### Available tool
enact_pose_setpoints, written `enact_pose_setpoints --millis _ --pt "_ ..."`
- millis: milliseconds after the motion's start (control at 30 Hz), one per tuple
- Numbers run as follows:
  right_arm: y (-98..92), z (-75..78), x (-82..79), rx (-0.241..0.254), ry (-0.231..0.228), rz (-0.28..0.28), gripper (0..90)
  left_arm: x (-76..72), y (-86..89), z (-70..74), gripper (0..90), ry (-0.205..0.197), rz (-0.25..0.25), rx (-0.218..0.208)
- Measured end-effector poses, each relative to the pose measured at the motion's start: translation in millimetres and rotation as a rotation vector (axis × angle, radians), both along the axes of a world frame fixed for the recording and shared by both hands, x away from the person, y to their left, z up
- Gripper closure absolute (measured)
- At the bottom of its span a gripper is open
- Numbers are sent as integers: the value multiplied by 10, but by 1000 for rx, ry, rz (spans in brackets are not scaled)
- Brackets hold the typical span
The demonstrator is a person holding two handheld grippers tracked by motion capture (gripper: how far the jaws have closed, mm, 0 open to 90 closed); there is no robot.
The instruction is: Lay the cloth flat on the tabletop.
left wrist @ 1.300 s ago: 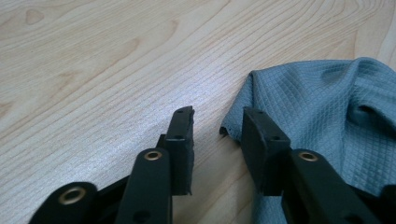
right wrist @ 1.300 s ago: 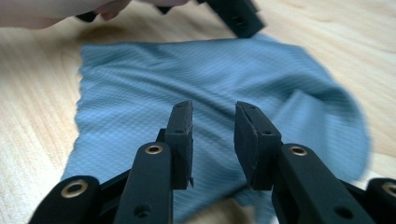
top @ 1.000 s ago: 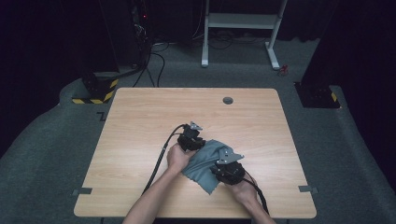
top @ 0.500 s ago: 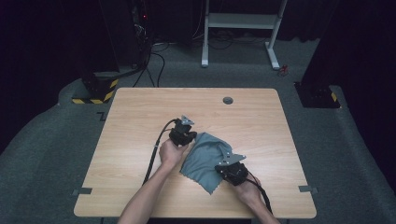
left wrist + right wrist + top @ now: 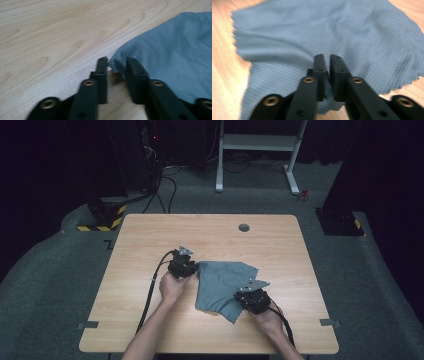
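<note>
My left gripper point(image 5: 116, 67) has just been opening around the cloth point(image 5: 175, 57) corner; my right gripper point(image 5: 325, 60), narrow, probably grips nothing, so it could bunch.

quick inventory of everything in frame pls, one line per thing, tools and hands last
cloth: 1, grey-blue, spread rumpled on the table's middle, between the two tools
table: 1, light wood, centre of the high view
cable hole: 1, dark, round, near the table's far edge
white frame: 1, on the floor beyond the table
yellow-black striped base: 1, floor, off the table's far left corner
tape strips: 2, grey, on the floor at the table's near corners
left tool: 1, black, at the cloth's left edge; jaws just opened, a cloth corner in the gap, not pinched
right tool: 1, black, over the cloth's near right part; jaws narrowly apart
hands: 2, one on each tool, forearms entering from the bottom
</note>
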State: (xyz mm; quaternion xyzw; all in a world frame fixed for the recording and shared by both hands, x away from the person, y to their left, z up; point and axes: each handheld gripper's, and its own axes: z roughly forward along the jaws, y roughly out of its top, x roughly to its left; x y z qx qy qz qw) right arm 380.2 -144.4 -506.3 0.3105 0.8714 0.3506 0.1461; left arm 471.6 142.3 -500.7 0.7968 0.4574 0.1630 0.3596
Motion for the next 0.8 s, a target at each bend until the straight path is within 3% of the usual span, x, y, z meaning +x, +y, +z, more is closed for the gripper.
enact_pose_setpoints --millis 233,333,467,567,633,733,800 --pt "83 9 -137 26 7 33 691 -229 -7 -38 625 17 -34 -12" --pt "113 -49 -176 30 16 41 677 -237 -10 -88 622 27 -39 -14" --pt "134 -97 -205 22 18 40 672 -203 -39 -132 661 11 -20 -26" --pt "138 -115 -221 7 7 40 713 -157 -55 -155 753 13 -13 -12" --pt "125 -112 -216 -2 -1 43 790 -141 -75 -170 821 25 -14 -15" --pt "115 -107 -218 -17 -9 51 891 -134 -106 -157 879 11 -21 6" --pt "109 -105 -220 -26 -18 59 900 -138 -115 -120 893 6 -27 18"
